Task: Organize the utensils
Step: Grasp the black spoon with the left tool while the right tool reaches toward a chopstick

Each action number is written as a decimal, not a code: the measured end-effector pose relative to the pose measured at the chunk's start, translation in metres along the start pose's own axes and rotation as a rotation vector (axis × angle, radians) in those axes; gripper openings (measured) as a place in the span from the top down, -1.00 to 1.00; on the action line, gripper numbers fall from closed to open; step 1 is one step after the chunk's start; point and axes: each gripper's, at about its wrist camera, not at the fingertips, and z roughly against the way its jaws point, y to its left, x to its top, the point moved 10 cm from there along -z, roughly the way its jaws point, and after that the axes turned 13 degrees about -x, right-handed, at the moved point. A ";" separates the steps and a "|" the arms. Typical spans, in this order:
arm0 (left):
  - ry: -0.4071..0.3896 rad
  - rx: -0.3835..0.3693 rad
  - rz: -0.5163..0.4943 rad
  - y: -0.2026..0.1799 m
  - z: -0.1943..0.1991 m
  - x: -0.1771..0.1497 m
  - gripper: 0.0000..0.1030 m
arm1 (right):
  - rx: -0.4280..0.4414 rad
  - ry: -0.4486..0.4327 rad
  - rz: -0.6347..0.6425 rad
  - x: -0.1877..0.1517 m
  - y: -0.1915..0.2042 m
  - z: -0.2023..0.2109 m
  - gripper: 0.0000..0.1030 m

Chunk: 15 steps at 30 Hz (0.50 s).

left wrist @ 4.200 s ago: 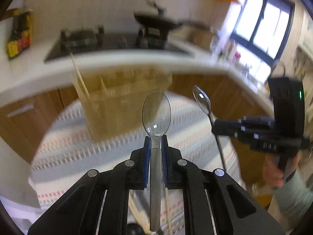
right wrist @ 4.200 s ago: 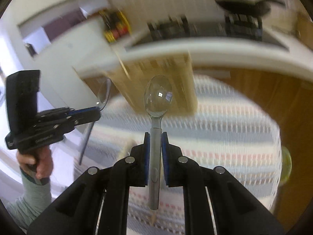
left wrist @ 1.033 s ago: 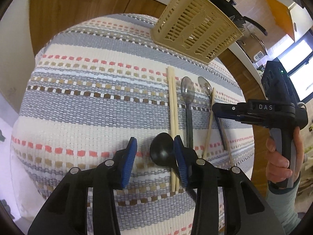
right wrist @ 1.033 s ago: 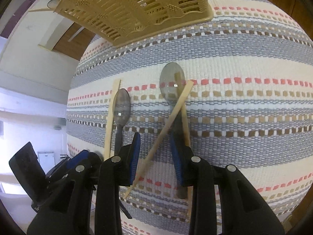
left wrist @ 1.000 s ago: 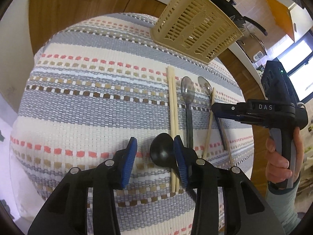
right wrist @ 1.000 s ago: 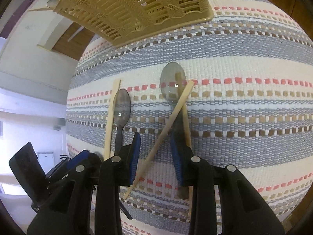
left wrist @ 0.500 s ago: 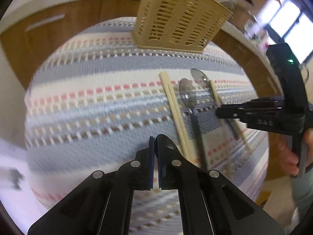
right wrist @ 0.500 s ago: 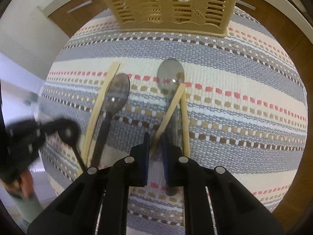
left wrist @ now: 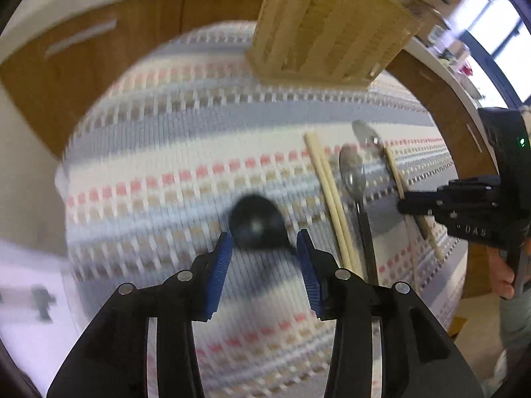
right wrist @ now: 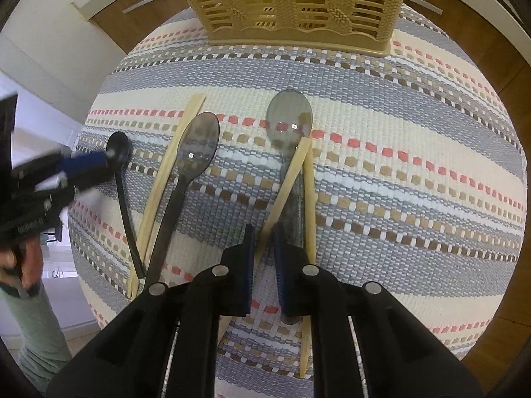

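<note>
A small black spoon [left wrist: 257, 225] lies on the striped mat; it also shows in the right wrist view [right wrist: 118, 152]. My left gripper [left wrist: 264, 248] is open, its blue pads either side of the spoon's bowl. A pair of chopsticks [right wrist: 166, 172] and a dark-handled spoon [right wrist: 194, 156] lie beside it. A clear-handled spoon [right wrist: 289, 122] lies under two crossed chopsticks. My right gripper [right wrist: 264, 235] is nearly shut around one crossed chopstick [right wrist: 288, 179], low on the mat. The tan utensil basket [right wrist: 288, 0] stands at the mat's far edge.
The striped woven mat [right wrist: 398, 152] covers a small round table. Wooden cabinets [left wrist: 99, 43] and a white counter lie beyond. The right gripper's black body [left wrist: 481, 205] shows in the left wrist view, over the right-hand utensils.
My left gripper went from shut on the black spoon to open, and the spoon now lies on the mat left of the chopsticks. My right gripper stays narrowed around a crossed chopstick.
</note>
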 end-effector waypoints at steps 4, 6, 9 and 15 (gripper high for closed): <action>-0.009 0.041 0.045 -0.005 -0.008 -0.003 0.21 | -0.010 -0.002 0.019 0.001 0.000 0.000 0.81; -0.001 0.080 0.041 -0.008 -0.013 0.001 0.18 | -0.006 -0.001 0.017 0.001 0.000 0.000 0.81; 0.009 0.136 0.016 -0.016 -0.025 0.008 0.18 | 0.002 0.006 0.016 -0.001 0.000 -0.001 0.81; 0.038 0.288 -0.153 -0.035 -0.039 0.009 0.38 | 0.004 0.024 0.044 0.002 0.000 -0.003 0.81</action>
